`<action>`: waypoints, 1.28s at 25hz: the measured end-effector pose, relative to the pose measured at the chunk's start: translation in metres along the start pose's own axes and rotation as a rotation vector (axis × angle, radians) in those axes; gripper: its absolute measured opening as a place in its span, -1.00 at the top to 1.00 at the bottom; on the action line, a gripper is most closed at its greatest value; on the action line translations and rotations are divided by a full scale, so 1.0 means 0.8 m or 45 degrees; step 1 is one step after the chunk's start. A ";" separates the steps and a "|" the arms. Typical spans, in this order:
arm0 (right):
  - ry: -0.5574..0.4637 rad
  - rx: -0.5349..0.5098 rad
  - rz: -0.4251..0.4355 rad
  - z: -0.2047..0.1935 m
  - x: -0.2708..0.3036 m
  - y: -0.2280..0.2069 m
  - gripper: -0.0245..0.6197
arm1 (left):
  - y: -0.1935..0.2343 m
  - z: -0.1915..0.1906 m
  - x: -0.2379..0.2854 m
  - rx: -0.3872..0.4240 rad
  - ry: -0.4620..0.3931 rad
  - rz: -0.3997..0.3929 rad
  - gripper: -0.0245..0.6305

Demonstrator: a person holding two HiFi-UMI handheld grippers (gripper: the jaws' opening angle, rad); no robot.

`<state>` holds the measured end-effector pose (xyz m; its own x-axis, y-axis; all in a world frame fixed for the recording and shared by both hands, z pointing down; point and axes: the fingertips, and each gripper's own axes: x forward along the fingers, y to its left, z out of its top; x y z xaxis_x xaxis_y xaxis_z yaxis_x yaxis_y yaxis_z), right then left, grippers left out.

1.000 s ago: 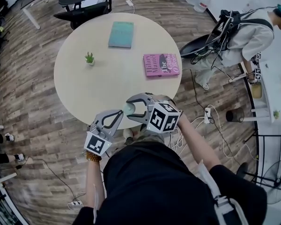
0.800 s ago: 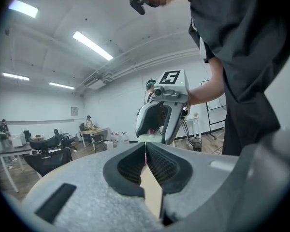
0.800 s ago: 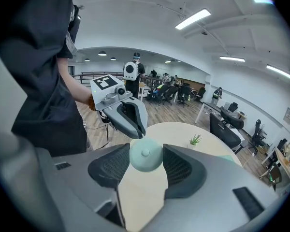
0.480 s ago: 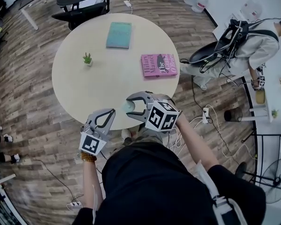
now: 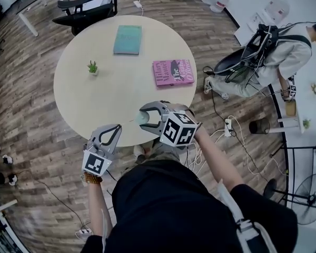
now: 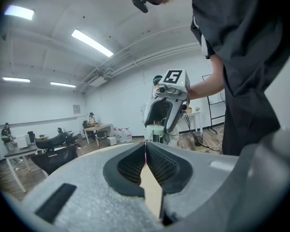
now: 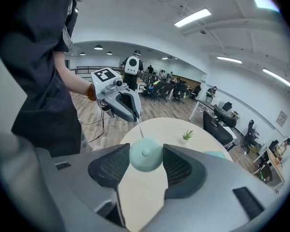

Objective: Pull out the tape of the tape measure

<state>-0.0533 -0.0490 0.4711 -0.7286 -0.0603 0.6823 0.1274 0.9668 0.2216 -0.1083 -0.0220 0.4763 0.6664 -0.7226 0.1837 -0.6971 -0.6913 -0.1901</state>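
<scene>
As the left gripper (image 5: 117, 126), pinched shut on the tip of the tape (image 7: 140, 128), is drawn further from the right gripper (image 5: 144, 118), clamped round the pale-green tape measure (image 7: 145, 154) above the table (image 5: 108, 96) edge, more tape is judged paid out.

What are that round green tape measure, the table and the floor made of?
Tape measure: likely smooth matte plastic, an even mint colour with a moulded centre button.
Table: pale, uniform top, perhaps laminate; no grain shows.
Floor: wood or wood-look planks, streaked brown boards.
</scene>
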 end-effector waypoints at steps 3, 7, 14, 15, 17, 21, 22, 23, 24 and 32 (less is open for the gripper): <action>0.041 -0.024 -0.028 -0.012 -0.001 -0.003 0.25 | -0.003 -0.006 0.000 -0.024 0.013 -0.006 0.87; 0.064 -0.029 -0.055 -0.025 -0.006 -0.007 0.25 | -0.003 -0.014 -0.002 -0.065 0.026 -0.008 0.87; 0.112 -0.056 -0.096 -0.041 -0.009 -0.012 0.25 | 0.000 -0.020 -0.005 -0.185 0.016 0.001 0.87; 0.119 -0.058 -0.104 -0.043 -0.010 -0.014 0.25 | 0.004 -0.021 -0.006 -0.201 0.019 0.013 0.87; 0.132 -0.058 -0.114 -0.045 -0.013 -0.016 0.25 | 0.012 -0.027 -0.010 -0.203 0.032 0.041 0.87; 0.145 -0.048 -0.120 -0.049 -0.016 -0.017 0.25 | 0.016 -0.036 -0.018 -0.226 0.065 0.072 0.87; 0.153 -0.052 -0.123 -0.051 -0.016 -0.018 0.25 | 0.017 -0.039 -0.019 -0.227 0.071 0.081 0.87; 0.163 -0.056 -0.127 -0.054 -0.015 -0.019 0.25 | 0.019 -0.042 -0.020 -0.225 0.076 0.093 0.87; 0.171 -0.058 -0.130 -0.056 -0.015 -0.020 0.25 | 0.022 -0.045 -0.022 -0.221 0.076 0.105 0.87; 0.192 -0.032 -0.147 -0.068 -0.021 -0.026 0.25 | 0.044 -0.051 -0.039 -0.254 0.061 0.195 0.87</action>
<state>-0.0069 -0.0818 0.4928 -0.6306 -0.2090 0.7474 0.0671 0.9448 0.3208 -0.1645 -0.0236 0.5030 0.5388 -0.8148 0.2141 -0.8307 -0.5562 -0.0258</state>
